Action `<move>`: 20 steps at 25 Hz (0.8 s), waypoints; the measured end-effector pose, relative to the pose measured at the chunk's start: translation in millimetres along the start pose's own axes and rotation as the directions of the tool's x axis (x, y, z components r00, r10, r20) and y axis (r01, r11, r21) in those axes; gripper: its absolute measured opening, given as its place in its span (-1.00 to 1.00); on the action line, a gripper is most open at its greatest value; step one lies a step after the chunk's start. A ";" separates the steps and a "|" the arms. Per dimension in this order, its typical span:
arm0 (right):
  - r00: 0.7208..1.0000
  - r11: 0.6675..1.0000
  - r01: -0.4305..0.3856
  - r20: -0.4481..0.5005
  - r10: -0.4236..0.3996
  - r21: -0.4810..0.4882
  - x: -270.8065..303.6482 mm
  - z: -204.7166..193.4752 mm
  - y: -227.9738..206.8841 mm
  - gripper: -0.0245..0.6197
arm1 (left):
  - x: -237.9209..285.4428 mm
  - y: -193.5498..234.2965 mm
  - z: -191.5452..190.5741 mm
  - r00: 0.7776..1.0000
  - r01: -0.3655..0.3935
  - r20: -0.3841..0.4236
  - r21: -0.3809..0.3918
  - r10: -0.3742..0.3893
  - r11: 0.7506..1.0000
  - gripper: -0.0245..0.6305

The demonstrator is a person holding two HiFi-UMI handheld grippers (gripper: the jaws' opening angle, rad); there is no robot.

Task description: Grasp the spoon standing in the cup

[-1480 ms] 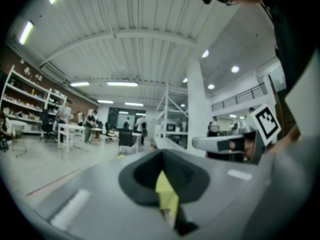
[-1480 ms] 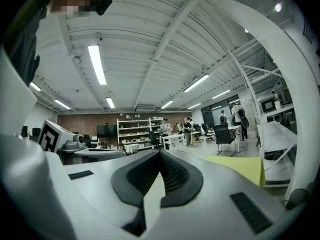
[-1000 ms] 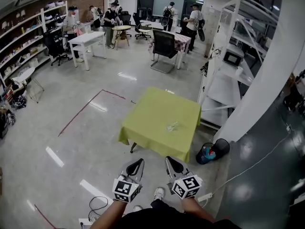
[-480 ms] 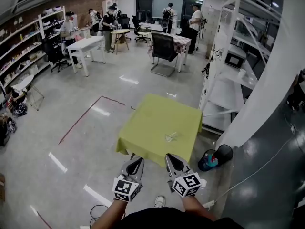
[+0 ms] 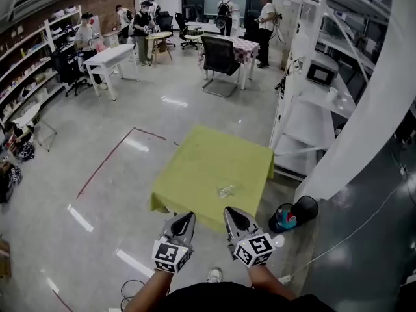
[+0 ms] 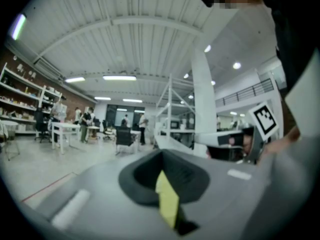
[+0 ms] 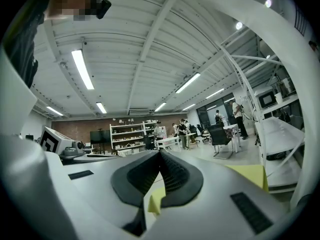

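Note:
A small clear cup [image 5: 226, 190] stands on the yellow-green table [image 5: 198, 164], near its front right part; the spoon in it is too small to make out. Both grippers hang below the table's near edge, well short of the cup. My left gripper [image 5: 184, 220] has its jaws closed together with nothing held. My right gripper [image 5: 232, 214] is likewise shut and empty. In the left gripper view the left gripper [image 6: 161, 154] shows only a sliver of yellow cloth behind its pads. In the right gripper view the right gripper [image 7: 160, 153] points past the table [image 7: 248, 174].
A white shelving rack [image 5: 311, 106] and a slanted white column [image 5: 367, 116] stand right of the table. A black bin [image 5: 303, 206] and a bucket [image 5: 281, 216] sit by the table's right corner. Red tape [image 5: 104, 164] marks the floor at left. Chairs, tables and people fill the far room.
The table and cup have drawn closer to both grippers as the person walked forward. Both grippers stay shut and side by side.

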State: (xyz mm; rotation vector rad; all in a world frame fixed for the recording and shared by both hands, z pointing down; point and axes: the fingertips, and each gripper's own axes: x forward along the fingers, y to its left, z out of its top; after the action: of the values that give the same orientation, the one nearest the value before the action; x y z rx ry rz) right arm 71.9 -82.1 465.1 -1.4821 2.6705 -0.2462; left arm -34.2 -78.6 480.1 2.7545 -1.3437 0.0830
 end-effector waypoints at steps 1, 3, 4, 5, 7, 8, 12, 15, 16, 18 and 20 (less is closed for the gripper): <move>1.000 1.000 0.000 -0.002 0.000 0.003 0.2 -0.1 -7.0 -0.90 | 6.2 -1.3 -0.2 1.000 -0.001 -0.004 0.000 0.001 1.000 -0.90; 1.000 1.000 -0.002 -0.005 0.002 0.007 0.8 -0.6 -18.4 -0.90 | 16.4 -3.0 -0.2 1.000 -0.006 -0.010 0.004 0.006 1.000 -0.90; 1.000 1.000 -0.004 -0.006 0.004 0.007 1.1 -0.8 -22.3 -0.90 | 20.0 -3.3 0.1 1.000 -0.009 -0.011 0.006 0.009 1.000 -0.90; 1.000 1.000 -0.007 -0.006 0.007 0.006 1.5 -0.8 -25.1 -0.90 | 22.8 -3.3 0.2 1.000 -0.012 -0.012 0.008 0.013 1.000 -0.90; 1.000 1.000 -0.012 -0.007 0.012 0.003 2.2 -0.9 -29.0 -0.90 | 27.1 -2.9 -0.8 1.000 -0.019 -0.018 0.012 0.019 1.000 -0.90; 1.000 1.000 -0.012 -0.007 0.012 0.002 2.5 -1.1 -31.0 -0.90 | 29.3 -3.1 -2.1 1.000 -0.020 -0.022 0.014 0.021 1.000 -0.90; 1.000 1.000 -0.002 -0.012 0.002 0.005 4.1 -3.1 -39.1 -0.90 | 36.0 -4.7 -3.3 0.999 -0.020 -0.031 0.009 0.021 1.000 -0.90; 1.000 1.000 0.004 -0.016 -0.004 0.000 10.2 -2.5 -42.8 -0.90 | 43.6 -2.0 -0.2 1.000 -0.014 -0.026 0.005 0.014 1.000 -0.90; 1.000 1.000 0.003 -0.018 -0.003 -0.006 13.1 -1.6 -44.5 -0.90 | 47.8 -0.6 0.6 1.000 -0.012 -0.024 0.001 0.012 1.000 -0.90; 1.000 1.000 -0.001 -0.022 0.001 -0.018 19.8 0.5 -48.4 -0.90 | 57.0 2.3 1.9 1.000 -0.009 -0.018 -0.008 0.009 1.000 -0.90; 1.000 1.000 0.001 -0.021 -0.002 -0.026 26.9 3.3 -53.1 -0.90 | 66.8 5.7 3.9 1.000 0.004 -0.011 -0.012 -0.004 1.000 -0.90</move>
State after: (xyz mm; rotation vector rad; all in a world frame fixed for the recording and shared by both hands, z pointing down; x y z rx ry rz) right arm 102.5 -132.9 471.5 -1.4972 2.6993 -0.2299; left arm 2.4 -134.8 481.9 2.7425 -1.3316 0.0889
